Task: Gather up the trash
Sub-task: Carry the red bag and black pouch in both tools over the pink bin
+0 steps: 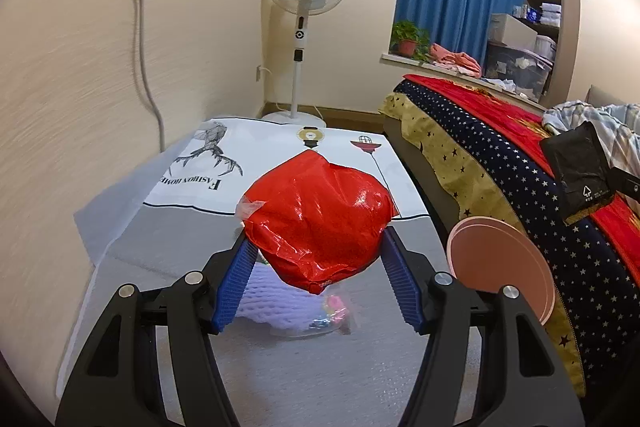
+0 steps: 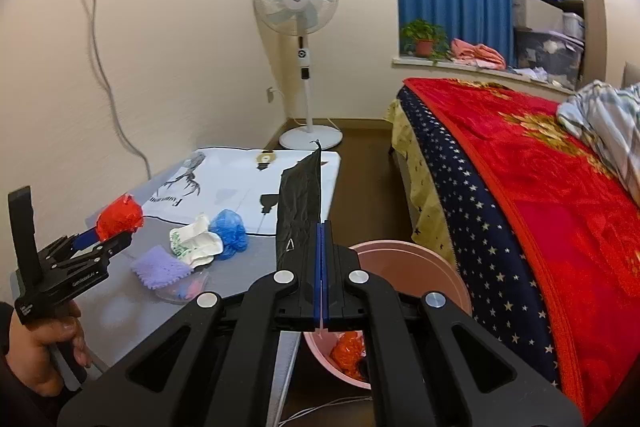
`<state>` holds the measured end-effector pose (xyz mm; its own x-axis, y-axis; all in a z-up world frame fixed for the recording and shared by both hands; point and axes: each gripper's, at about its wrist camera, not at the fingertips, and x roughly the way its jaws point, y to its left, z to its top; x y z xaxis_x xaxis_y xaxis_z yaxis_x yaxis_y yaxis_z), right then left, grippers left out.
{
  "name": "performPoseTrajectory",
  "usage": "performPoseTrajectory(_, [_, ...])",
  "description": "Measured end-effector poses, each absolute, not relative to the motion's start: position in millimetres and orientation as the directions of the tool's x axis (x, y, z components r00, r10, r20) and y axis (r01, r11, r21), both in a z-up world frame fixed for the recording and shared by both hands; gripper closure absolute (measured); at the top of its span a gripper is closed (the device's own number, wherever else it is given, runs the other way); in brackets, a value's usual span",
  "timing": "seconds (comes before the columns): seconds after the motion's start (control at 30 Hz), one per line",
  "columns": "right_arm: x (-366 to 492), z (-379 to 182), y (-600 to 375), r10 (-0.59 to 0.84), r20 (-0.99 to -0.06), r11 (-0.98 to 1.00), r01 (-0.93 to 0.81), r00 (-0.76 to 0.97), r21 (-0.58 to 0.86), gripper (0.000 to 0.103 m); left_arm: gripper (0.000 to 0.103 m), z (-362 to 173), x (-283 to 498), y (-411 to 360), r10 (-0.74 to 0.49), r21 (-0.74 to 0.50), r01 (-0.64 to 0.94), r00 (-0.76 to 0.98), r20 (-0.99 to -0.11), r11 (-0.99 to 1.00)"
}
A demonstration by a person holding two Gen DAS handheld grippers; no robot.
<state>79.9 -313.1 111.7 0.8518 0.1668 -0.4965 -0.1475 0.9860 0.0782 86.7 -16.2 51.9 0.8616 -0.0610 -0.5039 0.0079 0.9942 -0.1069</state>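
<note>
Trash is in both grippers. Left gripper [image 1: 316, 247] squeezes a red bag [image 1: 316, 219] over the table [image 1: 320, 379]. Right gripper [image 2: 322, 267] is clamped tight on a black wrapper [image 2: 300, 203], nearer the pink bin [image 2: 404, 259], which sits just below it.

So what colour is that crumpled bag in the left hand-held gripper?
Bright, glossy red. The crumpled bag shows best in the left wrist view, between the pads of the left hand-held gripper.
</note>
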Motion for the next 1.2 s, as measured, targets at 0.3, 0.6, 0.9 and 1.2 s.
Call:
performPoseTrajectory(0.3, [88.1,91.0,-335.0,0.125,-0.51,0.99,-0.071,0.851,0.125,0.103,0.041,48.9,93.6,-30.9,-0.076,-0.091,0.034,0.861,-0.503,0.995])
performPoseTrajectory(0.6, [97.7,81.3,-344.6,0.055,-0.517,0.994,0.0,0.854,0.107,0.103,0.041,43.4,103.8,-51.1,-0.101,-0.087,0.066,0.857,-0.506,0.994])
performPoseTrajectory(0.9, [106.1,73.9,-357.0,-0.009,-0.532,0.994,0.063,0.847,0.084,0.103,0.041,33.3,117.7,-89.4,-0.17,-0.104,0.136,0.843,-0.511,0.985])
performPoseTrajectory(1.2, [113.0,66.6,-368.6,-0.08,-0.543,0.99,0.13,0.836,0.053,0.103,0.041,22.6,132.0,-136.8,-0.246,-0.096,0.23,0.823,-0.512,0.968])
